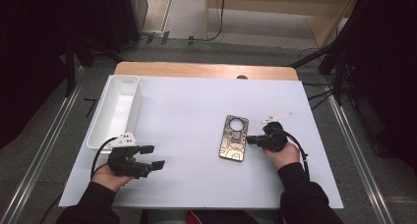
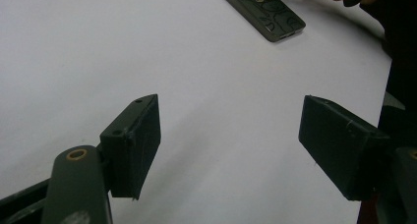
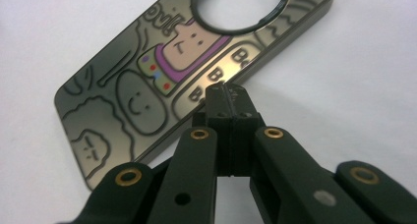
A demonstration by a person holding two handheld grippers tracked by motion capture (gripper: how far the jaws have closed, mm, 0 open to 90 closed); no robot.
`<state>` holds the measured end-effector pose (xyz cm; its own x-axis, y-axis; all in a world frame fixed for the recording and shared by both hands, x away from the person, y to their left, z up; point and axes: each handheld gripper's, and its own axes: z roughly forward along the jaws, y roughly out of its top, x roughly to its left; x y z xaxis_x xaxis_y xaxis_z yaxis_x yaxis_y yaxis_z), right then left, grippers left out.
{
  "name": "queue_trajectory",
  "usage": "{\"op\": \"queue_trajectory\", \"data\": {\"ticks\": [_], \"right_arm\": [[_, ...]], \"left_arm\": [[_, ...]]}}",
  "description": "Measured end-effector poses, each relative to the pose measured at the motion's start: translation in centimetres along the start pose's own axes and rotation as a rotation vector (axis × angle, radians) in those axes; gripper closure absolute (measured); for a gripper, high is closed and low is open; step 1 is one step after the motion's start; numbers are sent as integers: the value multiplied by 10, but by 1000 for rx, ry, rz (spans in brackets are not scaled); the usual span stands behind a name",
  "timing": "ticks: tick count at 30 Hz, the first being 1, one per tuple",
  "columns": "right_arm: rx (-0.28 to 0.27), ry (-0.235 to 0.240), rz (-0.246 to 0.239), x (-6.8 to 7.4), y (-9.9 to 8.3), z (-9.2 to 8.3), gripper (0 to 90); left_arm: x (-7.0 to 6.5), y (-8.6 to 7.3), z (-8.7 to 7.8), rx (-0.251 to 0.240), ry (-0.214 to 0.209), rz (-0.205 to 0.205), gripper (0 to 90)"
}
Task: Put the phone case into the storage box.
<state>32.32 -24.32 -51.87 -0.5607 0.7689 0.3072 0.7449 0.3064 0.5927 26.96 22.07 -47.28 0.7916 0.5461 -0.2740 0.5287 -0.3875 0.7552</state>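
A dark phone case (image 1: 234, 137) with cartoon drawings and a round camera hole lies flat on the white table mat (image 1: 196, 116), right of centre. My right gripper (image 1: 250, 140) is shut, its tips at the case's right long edge. In the right gripper view the closed jaws meet at the right gripper (image 3: 227, 94), over the edge of the phone case (image 3: 162, 71); nothing sits between them. My left gripper (image 1: 152, 156) rests at the front left of the mat, open and empty. The left gripper view has its pads (image 2: 135, 145) wide apart, with the phone case (image 2: 265, 13) far off.
A white rectangular bin (image 1: 116, 111) stands along the mat's left edge, just beyond my left hand. A small white strip (image 1: 277, 118) lies on the mat behind my right hand. The wooden table edge (image 1: 206, 70) runs along the back.
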Motion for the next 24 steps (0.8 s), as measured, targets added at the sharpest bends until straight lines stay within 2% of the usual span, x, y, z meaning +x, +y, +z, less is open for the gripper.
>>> {"op": "queue_trajectory", "data": {"ticks": [2, 8, 13, 14, 17, 24], "right_arm": [[4, 5, 1, 3, -1, 0, 880], [17, 18, -44, 14, -2, 3, 880], [21, 32, -51, 19, -2, 5, 880], [26, 39, -70, 23, -1, 7, 880], [27, 38, -88, 27, 0, 8, 880], [35, 75, -118, 41, 3, 15, 880]], "left_arm": [[0, 0, 0, 0, 0, 0, 237], [0, 0, -1, 1, 0, 1, 237], [0, 0, 0, -1, -1, -1, 237], [0, 0, 0, 0, 0, -1, 236], [0, 0, 0, -1, -1, -1, 236], [0, 0, 0, -1, -1, -2, 237]]}}
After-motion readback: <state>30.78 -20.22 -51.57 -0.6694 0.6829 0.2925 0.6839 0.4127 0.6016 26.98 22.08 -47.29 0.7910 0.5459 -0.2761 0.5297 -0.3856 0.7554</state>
